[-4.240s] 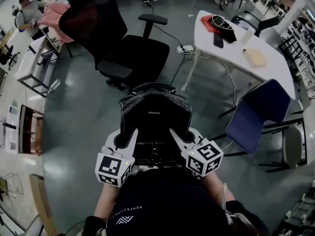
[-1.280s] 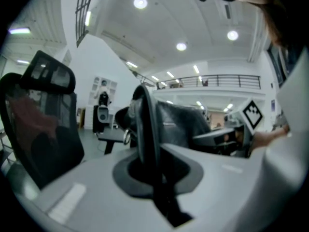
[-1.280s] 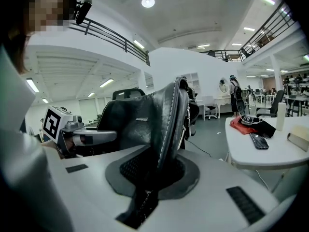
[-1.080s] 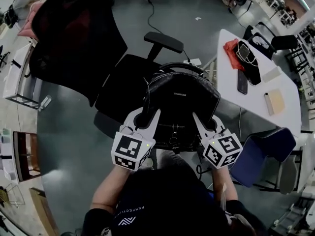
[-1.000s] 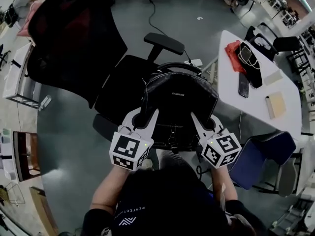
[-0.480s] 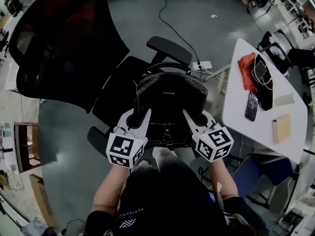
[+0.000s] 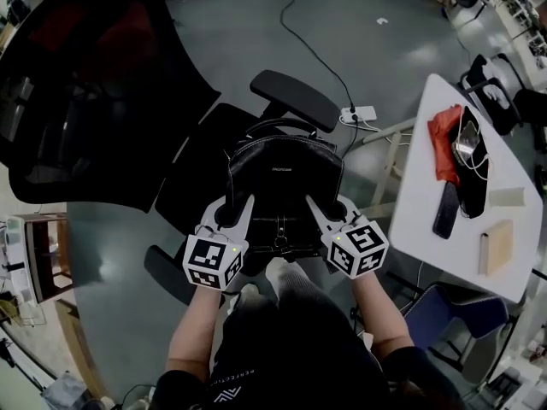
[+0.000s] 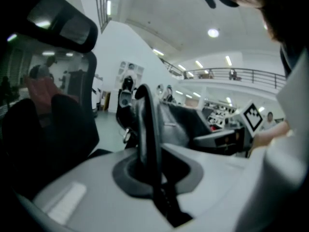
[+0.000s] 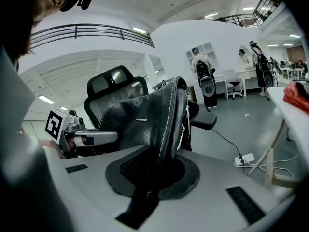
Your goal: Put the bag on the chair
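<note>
Between the jaws of the left gripper [image 7: 232, 216] a side edge of the bag [image 7: 286, 178] stands pinched, the pads nearly together on the thin black leather. The right gripper [image 7: 323, 214] is clamped on the opposite side edge, which is stitched and thicker, so its jaws sit slightly further apart. Neither grip has altered over the last second; the bag hangs upright between the two, handles on top.

What has changed is the bag's place against the chair [image 7: 85, 84]. A few seconds ago it was carried well short of the chair, with bare floor between them. Since then the person has closed in. The bag now lies over the front part of the seat [image 7: 201, 161], just below the far armrest [image 7: 295, 101] and opposite the backrest. The table [image 7: 504, 186] has slid off to the chair's right side.

By my reading the carry is all but over and the setting-down is at hand. Whether the bag's base already rests on the seat I cannot tell, as the bag itself hides it. Because it sits close to the front edge, easing it further toward the backrest before letting go would guard against it tipping off.
</note>
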